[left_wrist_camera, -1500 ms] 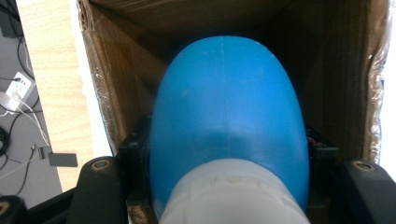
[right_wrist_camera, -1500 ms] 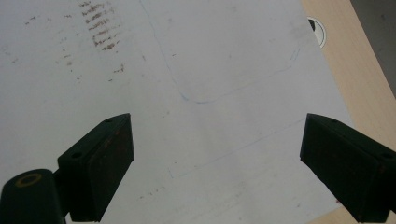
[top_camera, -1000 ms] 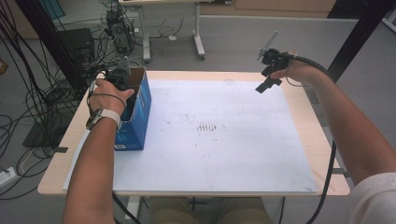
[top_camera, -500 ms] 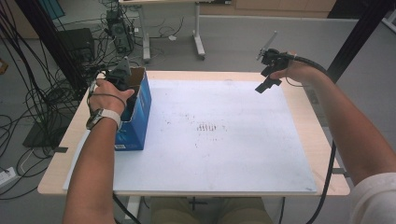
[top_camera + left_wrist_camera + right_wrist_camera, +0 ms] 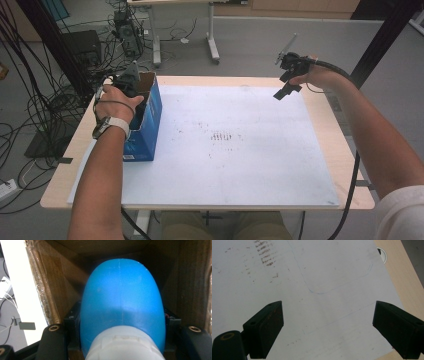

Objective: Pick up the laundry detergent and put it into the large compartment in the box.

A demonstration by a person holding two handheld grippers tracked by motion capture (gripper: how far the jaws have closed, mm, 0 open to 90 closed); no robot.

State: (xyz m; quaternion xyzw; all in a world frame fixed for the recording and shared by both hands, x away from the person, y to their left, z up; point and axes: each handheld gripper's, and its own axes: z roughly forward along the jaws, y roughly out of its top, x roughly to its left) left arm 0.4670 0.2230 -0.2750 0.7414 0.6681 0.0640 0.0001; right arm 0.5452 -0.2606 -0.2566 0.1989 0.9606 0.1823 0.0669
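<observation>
The left gripper [image 5: 131, 84], inside an open blue cardboard box [image 5: 148, 125] at nine o'clock, clamps a rounded blue plastic bottle [image 5: 122, 305]; the right gripper [image 5: 327, 322], at two o'clock, hangs with jaws apart above the white sheet [image 5: 240, 165].

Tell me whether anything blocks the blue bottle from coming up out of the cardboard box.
Nothing visible does. The left hand-held gripper is shut on the blue plastic bottle with a white cap inside the open-topped blue cardboard box. Brown box walls stand close on both sides, so a straight upward lift looks safest.
</observation>
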